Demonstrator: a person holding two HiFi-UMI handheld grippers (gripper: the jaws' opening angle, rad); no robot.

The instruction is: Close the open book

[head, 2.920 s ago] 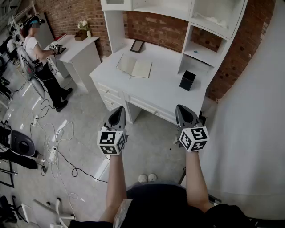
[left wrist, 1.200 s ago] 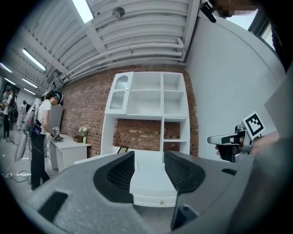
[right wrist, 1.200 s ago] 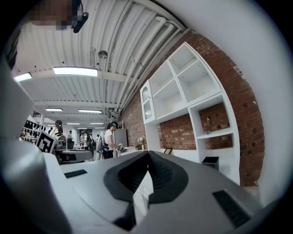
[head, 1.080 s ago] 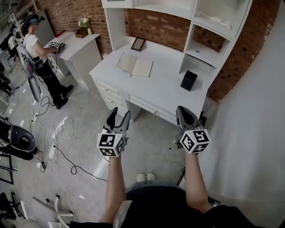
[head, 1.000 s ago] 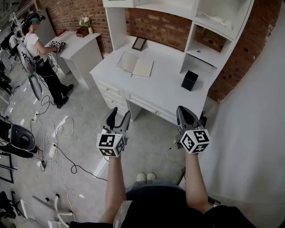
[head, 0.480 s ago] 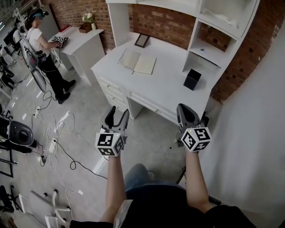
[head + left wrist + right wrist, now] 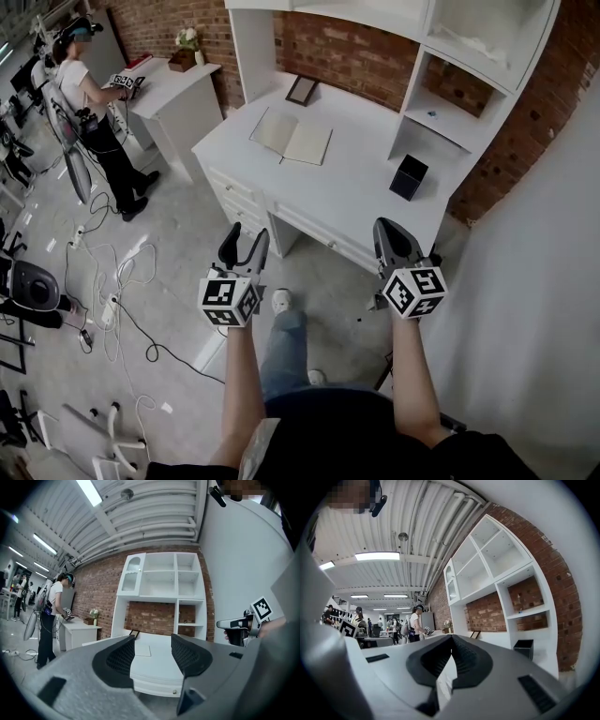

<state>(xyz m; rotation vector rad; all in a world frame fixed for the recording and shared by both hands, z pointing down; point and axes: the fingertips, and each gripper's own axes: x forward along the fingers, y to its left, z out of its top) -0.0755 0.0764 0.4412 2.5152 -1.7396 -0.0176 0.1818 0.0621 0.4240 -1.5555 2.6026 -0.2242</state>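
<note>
The open book (image 7: 291, 137) lies flat on the white desk (image 7: 347, 202), toward its rear left. Its spread runs along the desk's front edge and its spine points toward the desk's back. Both grippers are well short of the desk, the left gripper (image 7: 244, 240) with jaws apart and the right gripper (image 7: 389, 228) with jaws pressed together on nothing.

Bright, even indoor light
Ceiling tubes (image 7: 89, 491) glare at 11 o'clock — both gripper views bend, darkening at the rims.

Left gripper (image 7: 245, 240) and right gripper (image 7: 386, 228): grey moulded shells, each bearing a white cube (image 7: 228, 301) printed with black square markers. Fingers (image 7: 123, 657) carry dark cross-hatched pads. Wearer: dark top (image 7: 356, 436), blue trouser leg (image 7: 284, 347), white shoe (image 7: 281, 301).
</note>
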